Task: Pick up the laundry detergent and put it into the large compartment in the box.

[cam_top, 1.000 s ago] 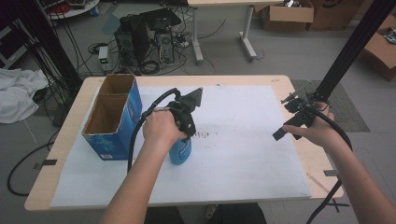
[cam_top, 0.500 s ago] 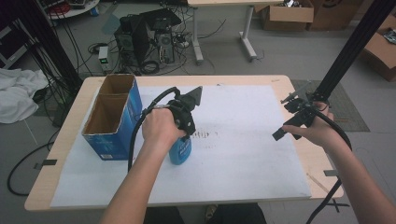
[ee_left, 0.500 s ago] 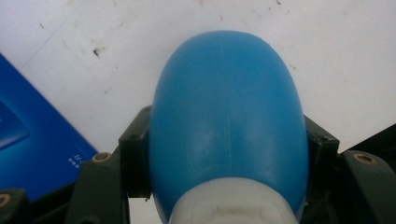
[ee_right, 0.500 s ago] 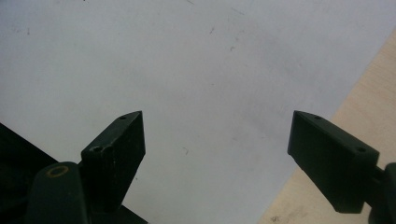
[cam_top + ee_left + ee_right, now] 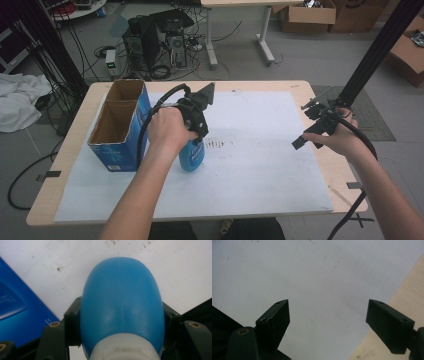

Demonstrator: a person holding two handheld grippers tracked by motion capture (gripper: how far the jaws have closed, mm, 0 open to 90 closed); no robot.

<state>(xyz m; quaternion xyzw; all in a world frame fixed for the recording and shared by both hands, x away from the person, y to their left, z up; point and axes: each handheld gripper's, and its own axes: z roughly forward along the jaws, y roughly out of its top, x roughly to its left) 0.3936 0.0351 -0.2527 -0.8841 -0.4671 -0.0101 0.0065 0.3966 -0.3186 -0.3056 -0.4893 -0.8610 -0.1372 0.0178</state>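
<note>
Your left tongs [image 5: 196,139] are clamped on the blue bottle [image 5: 192,155], one jaw pressed to each flank just above its white cap end, as the left gripper view shows [image 5: 121,302]. You hold it from above with the body pointing down at the white sheet [image 5: 260,165]; this top grip keeps the wide sides between the pads, which suits a rounded, smooth shell that could otherwise slip. The bottle sits near the middle-left of the counter [image 5: 320,90], just right of the open blue carton [image 5: 117,127]. I cannot tell from the high view whether its base touches the sheet. The carton stands upright with two open compartments, both apparently empty, so it reads as the likely destination; that is a judgement only.

Your right tongs [image 5: 327,315] stand wide with nothing between them, held over the right edge of the sheet where bare wood begins. Parked well apart from the bottle, they stay clear of the left hand's [image 5: 167,131] path.
</note>
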